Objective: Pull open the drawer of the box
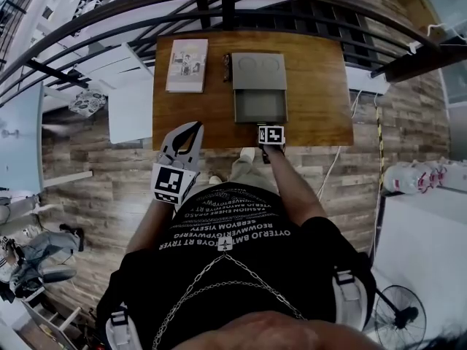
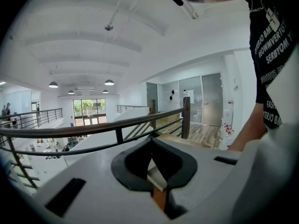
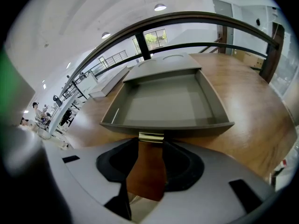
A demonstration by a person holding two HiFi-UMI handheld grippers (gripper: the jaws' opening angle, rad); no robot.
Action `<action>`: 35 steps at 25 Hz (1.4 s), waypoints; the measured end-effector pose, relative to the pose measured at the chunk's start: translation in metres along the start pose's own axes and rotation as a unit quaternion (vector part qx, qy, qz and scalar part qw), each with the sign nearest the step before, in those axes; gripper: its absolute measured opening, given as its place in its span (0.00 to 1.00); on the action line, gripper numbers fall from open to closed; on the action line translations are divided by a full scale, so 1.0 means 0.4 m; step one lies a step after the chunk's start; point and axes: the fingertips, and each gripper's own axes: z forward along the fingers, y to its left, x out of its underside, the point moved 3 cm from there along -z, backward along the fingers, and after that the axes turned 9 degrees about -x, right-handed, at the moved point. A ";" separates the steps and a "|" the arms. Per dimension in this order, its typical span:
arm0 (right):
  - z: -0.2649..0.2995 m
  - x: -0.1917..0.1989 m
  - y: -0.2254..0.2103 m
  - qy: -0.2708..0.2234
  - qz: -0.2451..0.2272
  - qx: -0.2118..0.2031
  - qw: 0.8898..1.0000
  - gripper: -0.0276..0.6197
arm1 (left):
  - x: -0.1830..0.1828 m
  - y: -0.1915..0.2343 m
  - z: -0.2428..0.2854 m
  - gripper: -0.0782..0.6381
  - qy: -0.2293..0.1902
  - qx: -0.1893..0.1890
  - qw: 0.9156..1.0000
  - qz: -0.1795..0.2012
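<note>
Grey drawer stands pulled out of the box, empty inside; my R gripper clamps its brass handle, jaws set wide.

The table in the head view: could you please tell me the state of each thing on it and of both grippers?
box: lying flat on the table, drawer side towards the person.
drawer: pulled well out, empty.
handle: clamped between the right gripper's jaws.
booklet: closed, lying flat left of the box.
right gripper: shut on the handle.
left gripper: shut, holding nothing.
</note>
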 end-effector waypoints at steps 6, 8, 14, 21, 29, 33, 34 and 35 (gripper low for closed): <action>-0.005 0.020 0.005 0.003 0.004 0.001 1.000 0.29 | -0.004 0.017 -0.006 0.12 -0.004 0.000 1.000 0.000; -0.008 0.026 0.012 0.005 0.006 0.001 1.000 0.29 | -0.005 0.024 -0.010 0.12 -0.005 -0.001 1.000 0.000; -0.009 0.032 0.009 -0.008 -0.003 0.011 1.000 0.31 | 0.009 0.033 -0.017 0.12 0.004 0.001 1.000 0.001; -0.087 -0.001 0.013 -0.040 -0.072 0.048 0.995 0.35 | -0.007 0.048 -0.029 0.12 -0.013 -0.005 1.000 -0.005; -0.220 -0.110 0.094 -0.124 -0.190 0.094 0.969 0.04 | -0.021 0.074 -0.031 0.12 -0.027 -0.009 1.000 -0.006; -0.299 -0.159 0.183 -0.179 -0.230 0.081 0.953 0.04 | -0.033 0.088 -0.041 0.12 -0.037 -0.013 0.999 -0.004; -0.320 -0.172 0.206 -0.191 -0.241 0.075 0.949 0.04 | -0.040 0.090 -0.043 0.12 -0.041 -0.015 0.999 -0.004; -0.339 -0.184 0.233 -0.202 -0.251 0.067 0.944 0.04 | -0.045 0.093 -0.045 0.12 -0.043 -0.016 0.999 -0.003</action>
